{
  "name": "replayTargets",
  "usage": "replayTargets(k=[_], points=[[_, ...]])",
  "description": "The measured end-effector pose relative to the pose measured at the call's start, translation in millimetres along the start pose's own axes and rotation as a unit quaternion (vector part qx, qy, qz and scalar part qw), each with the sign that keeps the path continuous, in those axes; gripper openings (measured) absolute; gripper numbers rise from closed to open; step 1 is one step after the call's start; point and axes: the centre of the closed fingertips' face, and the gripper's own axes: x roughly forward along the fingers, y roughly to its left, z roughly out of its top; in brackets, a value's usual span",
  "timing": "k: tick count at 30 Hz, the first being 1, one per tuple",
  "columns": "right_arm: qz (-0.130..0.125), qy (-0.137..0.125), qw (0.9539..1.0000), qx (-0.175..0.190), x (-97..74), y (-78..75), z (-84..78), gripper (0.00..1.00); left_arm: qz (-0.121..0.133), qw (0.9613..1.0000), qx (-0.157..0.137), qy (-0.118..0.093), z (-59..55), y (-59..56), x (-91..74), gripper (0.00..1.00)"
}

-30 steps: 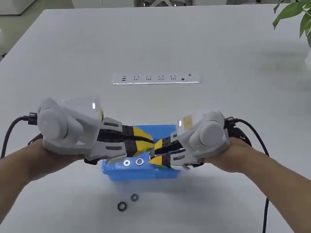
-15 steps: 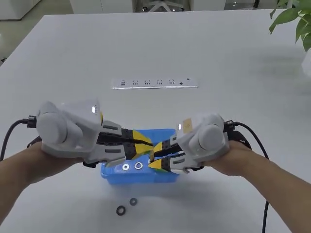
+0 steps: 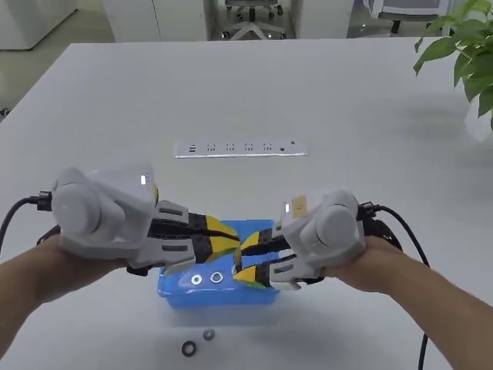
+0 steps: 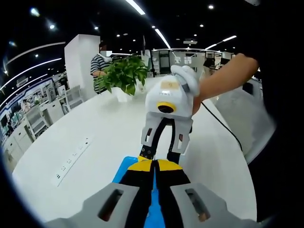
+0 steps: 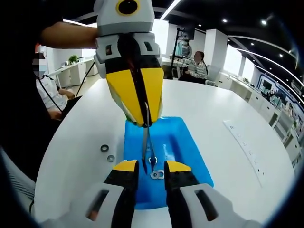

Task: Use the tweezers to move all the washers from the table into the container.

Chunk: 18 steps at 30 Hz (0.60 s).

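A blue container (image 3: 176, 290) sits near the table's front edge with two washers (image 3: 206, 278) inside it. Two more washers (image 3: 199, 341) lie on the table just in front of it, and in the right gripper view they are the washers (image 5: 107, 153) left of the container (image 5: 178, 137). My left gripper (image 3: 231, 231) is shut on thin metal tweezers (image 5: 145, 142), whose tips hang over the container beside a washer (image 5: 153, 160). My right gripper (image 3: 245, 258) faces it tip to tip, open, jaws either side of the tweezers' tips.
A white power strip (image 3: 240, 148) lies across the middle of the table. A leafy plant (image 3: 462, 54) stands at the far right corner. Cables trail from both grippers. People sit and stand at other desks beyond the table.
The head camera has tilted, so the whole picture sits lower. Both grippers stay over the container, and the washers have not moved.
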Motion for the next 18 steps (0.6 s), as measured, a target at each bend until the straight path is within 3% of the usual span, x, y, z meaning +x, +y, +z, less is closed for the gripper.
replayTargets(k=[18], points=[[-0.037, 0.02, 0.9985, 0.034, -29.1, 11.8, 3.7, 0.37, 0.009, 0.9999, 0.005, 0.003, 11.0, -12.1, -25.9, 0.05]])
